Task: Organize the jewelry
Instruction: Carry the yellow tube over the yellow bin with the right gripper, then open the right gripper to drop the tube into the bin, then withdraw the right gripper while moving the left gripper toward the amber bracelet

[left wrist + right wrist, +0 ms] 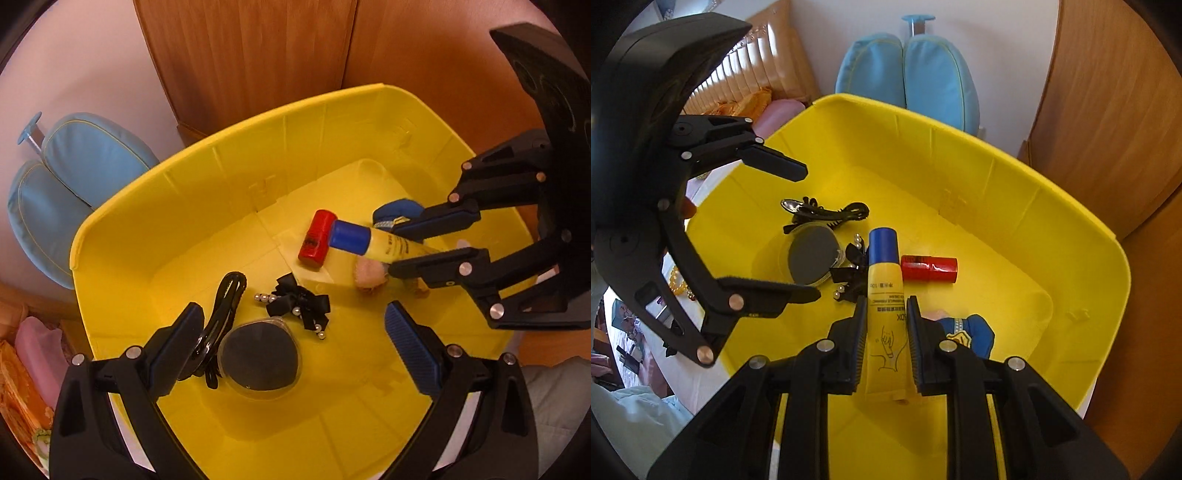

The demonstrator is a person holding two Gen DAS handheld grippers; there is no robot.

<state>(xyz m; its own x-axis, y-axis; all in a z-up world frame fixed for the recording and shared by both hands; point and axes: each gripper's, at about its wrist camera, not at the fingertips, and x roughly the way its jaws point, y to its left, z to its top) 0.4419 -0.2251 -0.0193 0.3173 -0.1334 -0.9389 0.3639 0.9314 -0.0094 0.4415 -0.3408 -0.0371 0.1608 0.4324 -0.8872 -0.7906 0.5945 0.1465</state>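
A yellow tube with a blue cap (882, 266) is clamped between the pads of my right gripper (887, 301), which is shut on it and holds it over the yellow bin (923, 122). In the left wrist view the same tube (349, 236) juts from the right gripper (392, 248) at the right. My left gripper (295, 314) hangs open over the bin (258, 122) with nothing between its fingers. On the bin floor lie a red cylinder (317, 238), a black hair clip (221, 314), a black bow with pearls (299, 301), a round clear case (260, 358), a blue pouch (397, 208) and a pink fluffy piece (369, 275).
A light blue cushioned seat (74, 177) stands behind the bin, beside a wooden cabinet (258, 55). A pink box (37, 354) sits to the left. In the right wrist view, gold beads (677, 284) lie on the surface left of the bin.
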